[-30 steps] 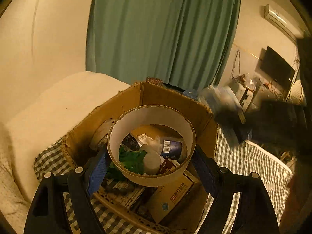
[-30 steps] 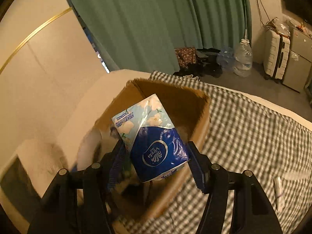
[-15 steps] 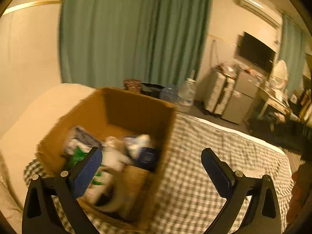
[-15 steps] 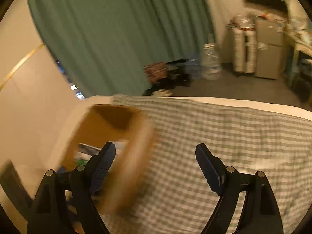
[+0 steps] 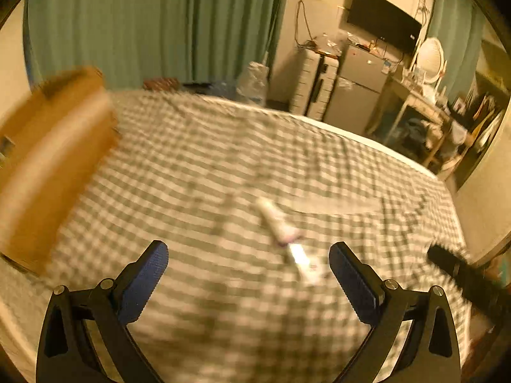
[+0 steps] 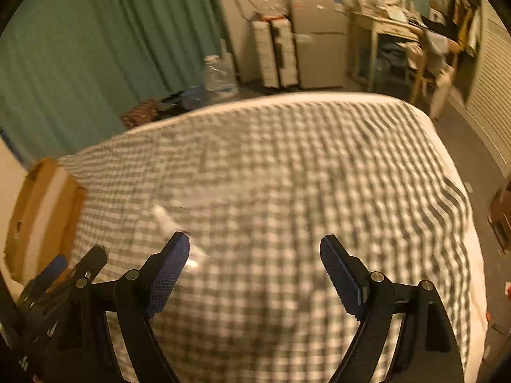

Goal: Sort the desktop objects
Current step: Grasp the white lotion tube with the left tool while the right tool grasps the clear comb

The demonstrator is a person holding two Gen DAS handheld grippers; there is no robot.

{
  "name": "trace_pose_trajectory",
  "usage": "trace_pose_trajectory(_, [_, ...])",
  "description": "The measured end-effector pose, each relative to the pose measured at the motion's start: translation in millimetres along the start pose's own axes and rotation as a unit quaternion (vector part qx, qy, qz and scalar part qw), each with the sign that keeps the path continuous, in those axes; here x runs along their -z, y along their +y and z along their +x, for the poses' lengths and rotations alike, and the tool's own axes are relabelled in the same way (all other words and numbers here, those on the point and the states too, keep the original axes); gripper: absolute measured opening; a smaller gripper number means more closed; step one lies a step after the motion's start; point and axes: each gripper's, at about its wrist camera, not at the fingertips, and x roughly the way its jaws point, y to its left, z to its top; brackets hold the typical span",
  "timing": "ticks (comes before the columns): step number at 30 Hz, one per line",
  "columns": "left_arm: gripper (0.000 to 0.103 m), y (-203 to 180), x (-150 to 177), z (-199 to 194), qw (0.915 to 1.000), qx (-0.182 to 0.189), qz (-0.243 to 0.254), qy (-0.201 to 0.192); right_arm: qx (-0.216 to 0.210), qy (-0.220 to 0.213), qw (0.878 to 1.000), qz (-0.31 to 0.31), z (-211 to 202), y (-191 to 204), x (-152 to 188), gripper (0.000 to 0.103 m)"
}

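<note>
A small white tube [image 5: 278,223] lies on the checked cloth, just ahead of my left gripper [image 5: 248,269], which is open and empty above the cloth. The same blurred tube [image 6: 174,225] shows beside the left finger of my right gripper [image 6: 254,263], which is also open and empty. The cardboard box [image 5: 48,146] stands at the far left, blurred; it also shows in the right wrist view [image 6: 41,214]. My left gripper is visible at the lower left of the right wrist view [image 6: 57,274].
The checked cloth [image 6: 303,175] covers a bed. Beyond it stand green curtains [image 5: 143,22], a water bottle [image 6: 220,73], a suitcase and small fridge [image 5: 357,86], a cluttered desk [image 5: 424,105] and a TV [image 5: 383,19]. The right gripper's dark body [image 5: 463,271] enters at right.
Both grippers let go of their loads over the box, the round ring and the tissue pack, opened, and swung right away from the box toward the tube on the cloth.
</note>
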Motion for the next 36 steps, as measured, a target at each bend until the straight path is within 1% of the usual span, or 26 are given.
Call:
trace_pose_trajectory(1, [0.088,-6.3,2.0,9.7,1.0000,0.006,-0.003,0.004,0.003,0.002,1.000,0.001,1.2,-6.1,2.6,0.084])
trace_pose_trajectory(2, [0.084,-16.9,3.6,21.7,0.9999,0.009,0.003,0.007,0.006,0.005,1.000,0.004,3.0,-14.5,5.3,0.084])
trace_pose_trajectory(3, [0.075,-26.6,4.7,34.9,0.9998,0.011,0.015,0.012,0.007,0.007,1.000,0.006,3.6,-23.1,7.7,0.084])
trace_pose_trajectory(4, [0.064,-33.2,5.5,48.8,0.9995,0.007,0.024,0.021,0.007,0.010,1.000,0.010,6.6,-28.8,8.5,0.084])
trace_pose_trajectory(6, [0.060,-38.0,8.7,78.9,0.9980,0.018,0.019,0.058,0.005,0.011,1.000,0.020,12.3,-38.1,7.8,0.084])
trace_pose_trajectory(8, [0.058,-32.8,11.0,101.6,0.9960,0.030,-0.005,0.085,-0.005,0.011,1.000,0.028,19.6,-39.4,4.1,0.084])
trace_pose_trajectory(9, [0.044,-30.0,10.0,102.0,0.9972,0.030,-0.007,0.068,-0.010,0.011,0.999,0.029,22.8,-38.2,3.5,0.084])
trace_pose_trajectory(10, [0.023,-28.6,8.0,99.8,0.9979,0.035,-0.001,0.054,-0.015,0.012,0.999,0.028,28.4,-34.6,-0.3,0.084])
trace_pose_trajectory(11, [0.010,-26.0,5.5,99.9,0.9974,0.048,0.007,0.053,-0.019,0.012,0.999,0.027,33.4,-30.8,-2.2,0.084])
trace_pose_trajectory(13, [0.010,-17.1,0.2,94.9,0.9971,0.055,0.014,0.051,-0.029,0.014,0.999,0.025,44.8,-17.4,-6.7,0.084])
trace_pose_trajectory(16, [0.010,15.5,-12.1,70.3,0.9988,0.048,0.000,0.010,-0.051,0.021,0.998,0.034,70.1,7.6,-14.6,0.084])
trace_pose_trajectory(17, [0.010,25.6,-15.5,65.3,0.9991,0.041,-0.005,0.003,-0.055,0.024,0.997,0.039,78.5,13.4,-16.5,0.083])
trace_pose_trajectory(18, [0.010,37.5,-18.8,58.1,0.9993,0.034,-0.012,-0.004,-0.052,0.029,0.997,0.042,87.7,21.6,-18.5,0.079])
trace_pose_trajectory(19, [0.010,48.8,-21.2,53.3,0.9994,0.029,-0.019,-0.010,-0.037,0.041,0.997,0.045,100.4,31.6,-21.1,0.070])
trace_pose_trajectory(21, [0.010,70.7,-27.5,45.1,0.9994,0.014,-0.026,-0.019,-0.027,0.056,0.996,0.066,119.0,40.4,-24.6,0.062])
trace_pose_trajectory(22, [0.010,78.9,-28.8,43.3,0.9994,0.007,-0.028,-0.020,-0.019,0.068,0.994,0.086,128.9,41.8,-26.5,0.062])
trace_pose_trajectory(23, [0.010,87.9,-31.3,44.3,0.9994,0.002,-0.029,-0.021,-0.016,0.079,0.989,0.122,139.3,40.8,-29.0,0.062])
trace_pose_trajectory(24, [0.010,97.4,-30.3,40.8,0.9993,-0.001,-0.031,-0.022,-0.019,0.076,0.986,0.148,143.4,39.4,-31.3,0.064])
trace_pose_trajectory(26, [0.010,107.8,-32.4,37.7,0.9992,-0.007,-0.031,-0.023,-0.008,0.072,0.980,0.183,151.4,38.6,-39.7,0.064])
trace_pose_trajectory(29, [0.010,116.3,-24.6,36.8,0.9993,-0.015,-0.029,-0.017,0.024,0.079,0.976,0.201,163.9,39.8,-47.8,0.065])
trace_pose_trajectory(30, [0.010,118.1,-22.1,35.4,0.9994,-0.011,-0.030,-0.016,0.038,0.084,0.976,0.196,166.6,42.4,-49.0,0.062])
trace_pose_trajectory(32, [0.010,120.0,-18.3,30.0,0.9995,-0.010,-0.026,-0.013,0.066,0.088,0.981,0.160,166.3,50.9,-48.0,0.052])
trace_pose_trajectory(33, [0.010,121.3,-17.0,26.1,0.9997,-0.011,-0.020,-0.010,0.075,0.087,0.984,0.139,163.5,54.4,-45.2,0.037])
trace_pose_trajectory(34, [0.010,121.0,-15.0,23.0,0.9997,-0.013,-0.016,-0.009,0.073,0.083,0.987,0.120,159.4,55.7,-41.5,0.024])
trace_pose_trajectory(35, [0.010,121.6,-12.2,18.2,0.9998,-0.010,-0.012,-0.009,0.060,0.082,0.989,0.107,152.8,54.4,-36.7,0.021])
trace_pose_trajectory(36, [0.010,125.0,-11.4,13.3,0.9999,-0.008,-0.010,-0.009,0.044,0.083,0.990,0.103,145.4,51.4,-31.2,0.016])
